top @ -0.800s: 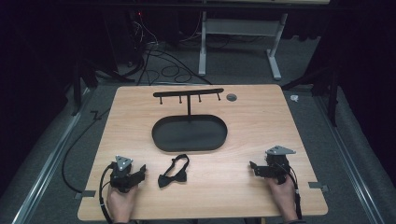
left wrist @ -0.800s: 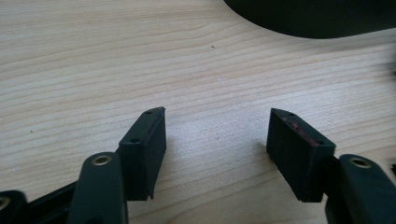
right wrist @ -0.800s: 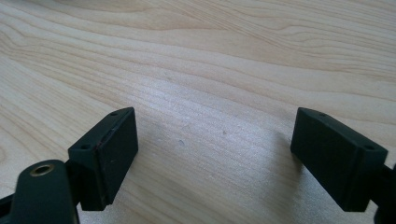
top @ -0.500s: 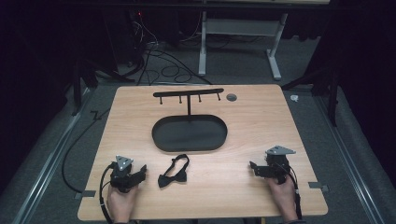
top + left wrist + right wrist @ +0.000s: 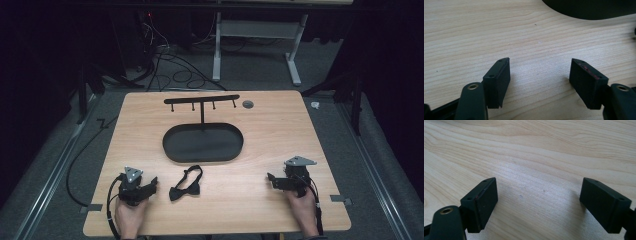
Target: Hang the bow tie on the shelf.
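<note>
The black bow tie (image 5: 186, 184) lies just beside the left tongs (image 5: 151, 184), far from the right tongs (image 5: 271, 179); both tongs are wide and hold nothing.

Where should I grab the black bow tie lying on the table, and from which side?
Probably pinch the bow tie at its narrow centre knot, coming from above with the left gripper, whose open jaws sit just beside it. It lies flat, so the wings offer less to grip.
</note>
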